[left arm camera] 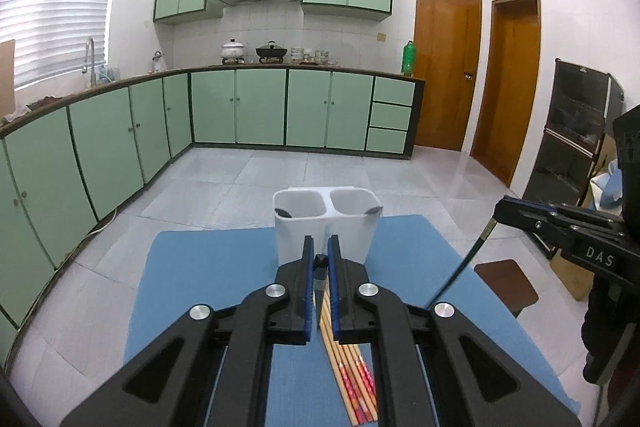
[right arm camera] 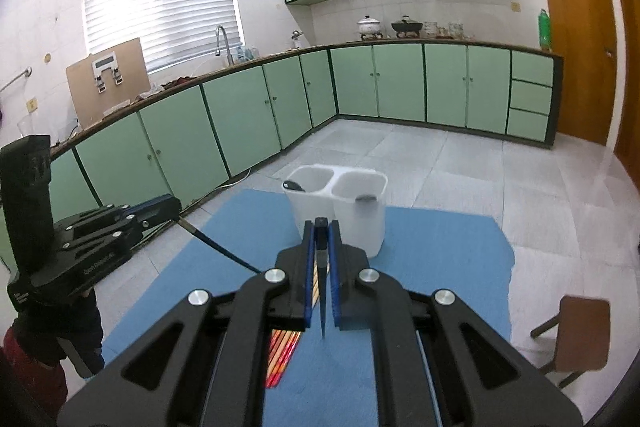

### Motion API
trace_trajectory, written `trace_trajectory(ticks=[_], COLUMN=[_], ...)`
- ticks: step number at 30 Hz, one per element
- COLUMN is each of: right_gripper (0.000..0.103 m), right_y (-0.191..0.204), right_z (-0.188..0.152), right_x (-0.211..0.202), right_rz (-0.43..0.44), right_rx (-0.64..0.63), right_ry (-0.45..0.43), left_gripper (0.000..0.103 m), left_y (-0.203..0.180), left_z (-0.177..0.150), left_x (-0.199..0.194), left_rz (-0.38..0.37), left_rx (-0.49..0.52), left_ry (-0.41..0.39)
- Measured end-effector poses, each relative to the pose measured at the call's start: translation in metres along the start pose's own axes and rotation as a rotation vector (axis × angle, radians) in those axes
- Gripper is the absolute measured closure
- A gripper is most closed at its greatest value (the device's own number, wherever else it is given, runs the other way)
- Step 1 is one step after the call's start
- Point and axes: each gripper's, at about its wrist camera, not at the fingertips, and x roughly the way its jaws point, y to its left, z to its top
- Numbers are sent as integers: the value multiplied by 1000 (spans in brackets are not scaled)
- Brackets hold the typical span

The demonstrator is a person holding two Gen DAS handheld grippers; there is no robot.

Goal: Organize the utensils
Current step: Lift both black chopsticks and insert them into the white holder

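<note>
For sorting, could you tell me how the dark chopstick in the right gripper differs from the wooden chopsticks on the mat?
The dark chopstick is near black; the wooden chopsticks are pale with red patterns. The dark chopstick hangs alone in the right gripper; the wooden chopsticks lie together on the mat. Both are slender.

1. Grippers: two, left gripper [left arm camera: 321, 259] and right gripper [right arm camera: 321, 239].
2. Dark chopsticks: two, one [left arm camera: 460, 269] per gripper.
3. White holder [left arm camera: 326, 223]: one, two compartments.
4. Wooden chopsticks [left arm camera: 352, 379]: one bundle, number unclear.
5. Blue mat [left arm camera: 200, 287]: one.
</note>
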Motion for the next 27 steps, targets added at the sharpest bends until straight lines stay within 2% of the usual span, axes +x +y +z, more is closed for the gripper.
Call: trace_trajectory(ticks=[6, 12, 18, 21, 27], right_gripper=[97, 97, 97, 97, 97], right_y=[-5, -18, -24, -32, -47], right_z=[26, 67, 115, 135, 149], right_x=[0, -9, -8, 4, 43], right_rz=[33, 87, 48, 17, -27], right_rx=[-16, 11, -33, -35, -34], right_ry=[-8, -78, -173, -203, -207], left_gripper=[97, 97, 97, 97, 97], left_y=[6, 2, -5, -8, -8], left_z=[18, 50, 94, 116, 141], left_x=[4, 5, 5, 14, 51], left_rz=[-32, -50, -49, -17, 31], left_rx=[-4, 17, 57, 81, 93], left_ry=[-26, -77, -180, -233, -277])
